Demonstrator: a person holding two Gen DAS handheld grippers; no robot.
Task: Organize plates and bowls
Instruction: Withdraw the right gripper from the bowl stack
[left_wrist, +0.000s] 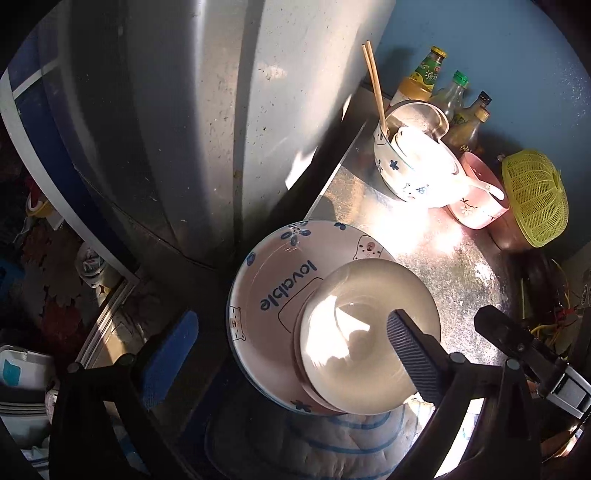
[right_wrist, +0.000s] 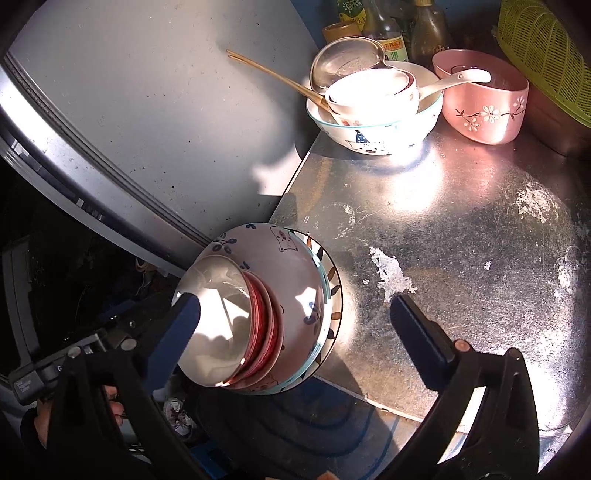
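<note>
A stack of plates stands at the near left corner of the metal counter (right_wrist: 461, 229): a small white dish (left_wrist: 365, 332) on top, red-rimmed dishes (right_wrist: 264, 325) under it, and a big "lovable" bear plate (left_wrist: 273, 280) below. My left gripper (left_wrist: 291, 354) is open, its fingers on either side of the stack, right finger over the white dish. My right gripper (right_wrist: 295, 328) is open too, its blue left finger in front of the white dish (right_wrist: 218, 321). A white patterned bowl (right_wrist: 373, 125) holding smaller bowls, a steel ladle and chopsticks stands at the back, with a pink bowl (right_wrist: 484, 107) and spoon beside it.
A grey fridge side (left_wrist: 207, 122) rises left of the counter. Sauce bottles (left_wrist: 447, 92) line the blue back wall. A yellow-green plastic basket (left_wrist: 535, 199) sits at the back right. A striped cloth (left_wrist: 317, 439) lies below the counter's front edge. Clutter covers the floor at left.
</note>
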